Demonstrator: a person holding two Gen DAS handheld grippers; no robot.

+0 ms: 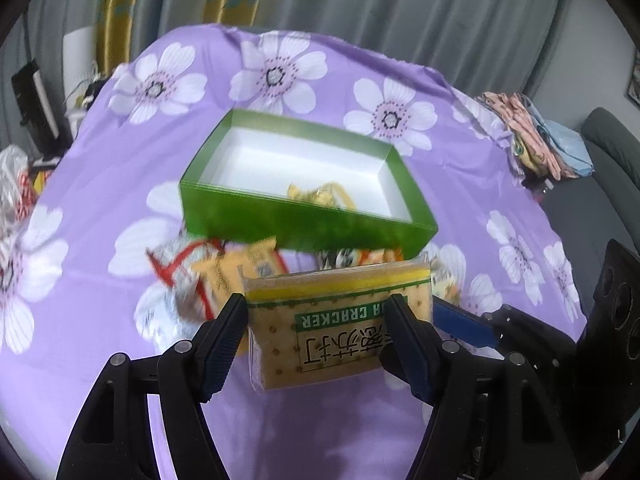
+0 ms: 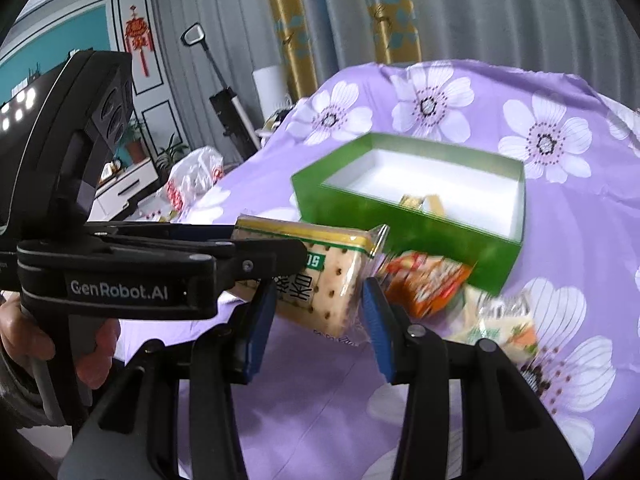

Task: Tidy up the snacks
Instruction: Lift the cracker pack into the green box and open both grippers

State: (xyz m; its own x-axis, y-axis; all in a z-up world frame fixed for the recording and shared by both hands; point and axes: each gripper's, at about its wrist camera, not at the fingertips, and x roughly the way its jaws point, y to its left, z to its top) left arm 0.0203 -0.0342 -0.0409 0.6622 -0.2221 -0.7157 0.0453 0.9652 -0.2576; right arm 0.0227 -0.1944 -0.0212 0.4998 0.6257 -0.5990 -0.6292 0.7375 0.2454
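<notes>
- Left gripper (image 1: 318, 334): tilted down, both fingers pressed on sides of the cracker pack (image 1: 340, 320), holding it up.
- Right gripper (image 2: 320, 312): tilted down, jaws part open, pack's end between them; can't tell if pads touch.
- Person's hand (image 2: 24, 340) wraps left grip handle.

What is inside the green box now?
The green box holds one small yellow snack packet on its white floor; the near wall hides the floor just behind it.
</notes>
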